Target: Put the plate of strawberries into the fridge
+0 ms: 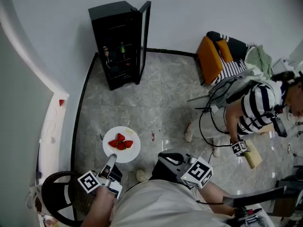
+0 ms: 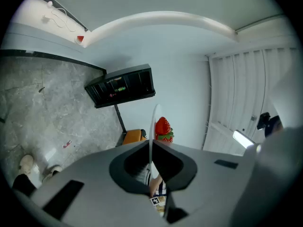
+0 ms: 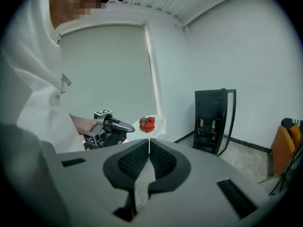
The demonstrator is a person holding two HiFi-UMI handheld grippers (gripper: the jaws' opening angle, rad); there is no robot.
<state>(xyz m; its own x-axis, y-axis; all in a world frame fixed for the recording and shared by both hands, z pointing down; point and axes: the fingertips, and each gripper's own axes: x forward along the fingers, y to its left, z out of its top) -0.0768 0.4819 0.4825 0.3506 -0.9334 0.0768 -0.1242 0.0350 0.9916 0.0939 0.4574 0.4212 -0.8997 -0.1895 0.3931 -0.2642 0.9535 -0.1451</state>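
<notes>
We've got a grey marble-look floor (image 1: pixel 161 98) here, black mini fridge (image 1: pixel 118 44) standing on it by the wall (image 1: pixel 189 13), door open, orange seat (image 1: pixel 210 60) off right.

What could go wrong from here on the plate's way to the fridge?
1. The left tool pinches the plate by one rim edge only; any tilt may roll the loose strawberries off.
2. The fridge looks narrow, with drinks on its shelf; the plate might clip them or the open door.

strawberries (image 1: pixel 121 143) on plate (image 1: pixel 132 155) | fridge (image 1: pixel 113 37) beyond plate | bottles (image 1: pixel 122 48) in fridge | person (image 1: pixel 258 105) right of plate
</notes>
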